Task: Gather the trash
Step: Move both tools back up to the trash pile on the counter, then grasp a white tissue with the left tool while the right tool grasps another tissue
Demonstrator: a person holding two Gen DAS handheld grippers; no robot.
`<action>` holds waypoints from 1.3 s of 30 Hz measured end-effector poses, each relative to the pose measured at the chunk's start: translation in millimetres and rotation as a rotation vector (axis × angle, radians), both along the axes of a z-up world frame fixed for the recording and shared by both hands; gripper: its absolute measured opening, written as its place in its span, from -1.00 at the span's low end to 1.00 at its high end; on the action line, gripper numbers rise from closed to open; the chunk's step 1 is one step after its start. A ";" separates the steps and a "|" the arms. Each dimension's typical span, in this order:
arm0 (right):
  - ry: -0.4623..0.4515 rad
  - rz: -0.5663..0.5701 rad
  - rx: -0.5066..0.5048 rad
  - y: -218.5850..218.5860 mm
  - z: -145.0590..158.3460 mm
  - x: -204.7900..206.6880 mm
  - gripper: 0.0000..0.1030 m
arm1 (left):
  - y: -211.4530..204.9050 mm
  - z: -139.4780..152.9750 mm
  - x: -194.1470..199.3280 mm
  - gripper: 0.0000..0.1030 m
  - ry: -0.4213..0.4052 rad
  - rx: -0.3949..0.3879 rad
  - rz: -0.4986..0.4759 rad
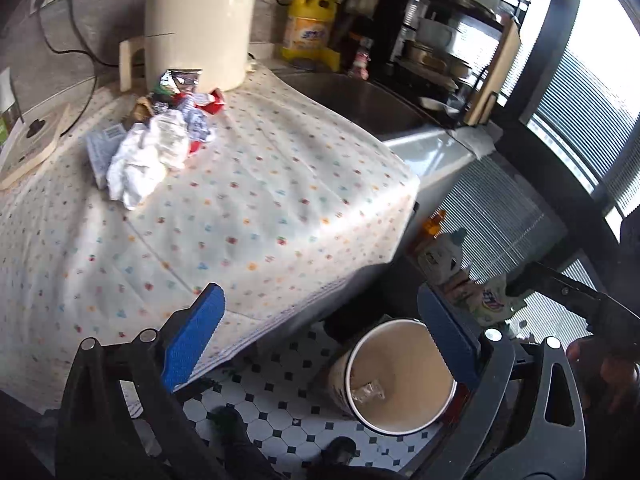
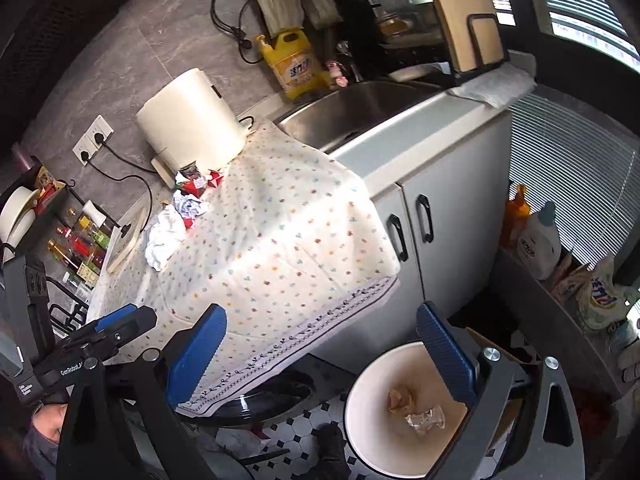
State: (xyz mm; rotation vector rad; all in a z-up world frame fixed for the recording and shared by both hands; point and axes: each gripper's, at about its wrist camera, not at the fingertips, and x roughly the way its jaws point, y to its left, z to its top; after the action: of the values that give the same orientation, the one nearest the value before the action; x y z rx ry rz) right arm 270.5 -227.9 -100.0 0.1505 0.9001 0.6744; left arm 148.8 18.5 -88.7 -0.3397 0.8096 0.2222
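Observation:
A pile of trash lies on the dotted cloth: crumpled white paper (image 1: 148, 156), a printed sachet (image 1: 100, 148) and red and silver wrappers (image 1: 188, 96); the right wrist view shows the paper (image 2: 166, 236) and wrappers (image 2: 196, 184) too. A white paper bin (image 1: 400, 376) stands on the tiled floor below the counter, with a clear wrapper in it (image 1: 368, 392). The bin also shows in the right wrist view (image 2: 372, 408), holding two scraps (image 2: 424, 420). My left gripper (image 1: 320, 328) is open and empty, over the cloth's edge. My right gripper (image 2: 320, 348) is open and empty, above the bin.
A cream appliance (image 1: 200, 28) stands behind the trash. A steel sink (image 2: 360, 116), yellow detergent jug (image 2: 296, 64) and dish rack (image 1: 452, 40) lie further back. A wooden board (image 1: 32, 144) lies left. Bottles (image 2: 536, 240) stand by the window. The cabinet doors (image 2: 420, 220) are shut.

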 end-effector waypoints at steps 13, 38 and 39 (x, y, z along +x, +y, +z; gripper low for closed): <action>-0.041 0.123 -0.017 146.0 35.3 8.6 0.80 | 155.8 16.1 -24.9 0.86 -0.108 -0.047 0.207; 0.153 0.157 -0.131 368.4 -37.5 39.6 0.15 | 326.9 -29.0 5.0 0.74 -0.110 -0.192 0.212; 0.172 0.146 -0.130 372.7 -43.0 43.9 0.12 | 329.3 -29.9 6.8 0.74 -0.105 -0.193 0.208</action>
State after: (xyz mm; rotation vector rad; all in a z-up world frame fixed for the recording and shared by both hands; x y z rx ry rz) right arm 314.3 144.8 -143.1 0.0270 1.1256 0.7441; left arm 155.6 347.7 -118.6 -0.6138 0.6931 0.3187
